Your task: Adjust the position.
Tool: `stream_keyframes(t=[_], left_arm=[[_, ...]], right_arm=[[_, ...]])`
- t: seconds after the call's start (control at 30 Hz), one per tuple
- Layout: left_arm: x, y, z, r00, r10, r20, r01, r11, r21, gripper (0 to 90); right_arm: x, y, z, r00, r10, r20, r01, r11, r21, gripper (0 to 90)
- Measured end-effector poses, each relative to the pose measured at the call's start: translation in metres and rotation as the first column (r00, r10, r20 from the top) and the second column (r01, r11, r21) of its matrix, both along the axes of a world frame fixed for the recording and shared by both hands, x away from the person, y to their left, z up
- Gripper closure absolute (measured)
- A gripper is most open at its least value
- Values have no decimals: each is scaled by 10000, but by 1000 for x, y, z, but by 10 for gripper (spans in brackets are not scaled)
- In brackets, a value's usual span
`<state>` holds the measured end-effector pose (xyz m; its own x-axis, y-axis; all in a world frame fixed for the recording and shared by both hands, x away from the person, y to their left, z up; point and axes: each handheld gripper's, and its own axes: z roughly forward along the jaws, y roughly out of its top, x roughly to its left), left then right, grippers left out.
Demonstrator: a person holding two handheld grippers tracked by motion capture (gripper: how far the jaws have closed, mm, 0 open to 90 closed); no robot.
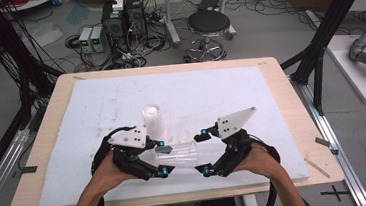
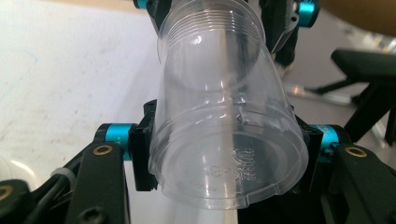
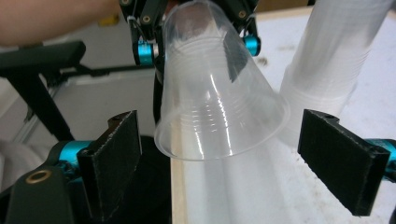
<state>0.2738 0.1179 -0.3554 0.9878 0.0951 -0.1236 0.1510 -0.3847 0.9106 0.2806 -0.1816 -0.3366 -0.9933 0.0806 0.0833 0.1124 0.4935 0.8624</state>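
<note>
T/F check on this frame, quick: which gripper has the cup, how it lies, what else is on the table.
1. The left gripper is shut on the clear plastic cup. True.
2. The right gripper also clamps the cup. False: its jaws stand open, apart from the rim on both sides.
3. The held cup lies sideways, open mouth toward the right gripper. True.
4. The stack of cups lies on its side. False: it stands upright on the white foam sheet.
5. A black stool stands beyond the table. True.
</note>
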Motion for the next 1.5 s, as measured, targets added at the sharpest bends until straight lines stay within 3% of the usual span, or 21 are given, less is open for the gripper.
stream_keyframes(t=[0.17,0.27,0.37,0.47,0.7,1.23,1.5], left_arm=[[-3,5,-8,9997,248,-3,-247,9925,-1200,416],[-4,4,-12,9994,348,28,-340,9882,-1494,416],[-5,4,-17,9992,382,-76,-390,9781,-2043,416],[-5,1,-21,9995,295,-111,-312,9736,-2262,416],[-6,-7,-26,9997,221,-112,-243,9674,-2522,415],[-7,-29,-26,9998,-173,-3,165,9555,-2944,416],[-7,-31,-26,9995,-299,31,294,9530,-3015,416]], right_arm=[[-3,-7,-4,9997,-224,34,220,9966,792,134],[-6,-12,-8,9997,-256,-63,262,9870,1588,134],[-6,-14,-11,9995,-274,-136,295,9800,1970,134],[-7,-14,-16,9994,-340,-109,356,9762,2141,135],[-7,-16,-22,9992,-257,-295,329,9600,2782,135],[-6,-9,-27,9985,54,-540,127,9446,3279,135],[-5,-8,-27,9978,247,-620,-16,9376,3476,189]])
